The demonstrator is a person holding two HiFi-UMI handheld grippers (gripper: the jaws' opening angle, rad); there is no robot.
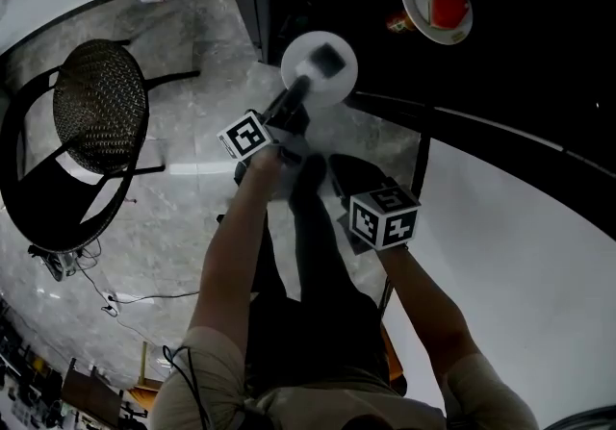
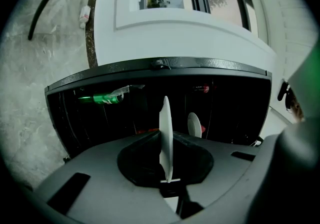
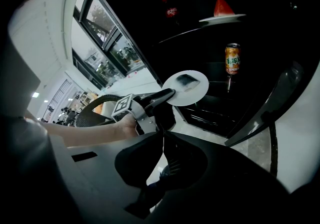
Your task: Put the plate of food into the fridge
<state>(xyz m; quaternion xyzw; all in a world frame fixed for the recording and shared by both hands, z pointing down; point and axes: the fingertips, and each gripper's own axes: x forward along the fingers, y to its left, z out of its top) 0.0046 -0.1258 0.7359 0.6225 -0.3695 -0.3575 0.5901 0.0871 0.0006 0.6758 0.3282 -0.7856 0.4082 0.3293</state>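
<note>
Plate [image 1: 319,69], white, bearing a dark piece of food: clamped by its rim in the left gripper [image 1: 301,87] and held level before the open fridge [image 1: 539,43]. Head view: second plate [image 1: 438,3] with red food sits inside, at 2 o'clock from it. Right gripper [image 3: 162,140]: jaws together, empty.
</note>
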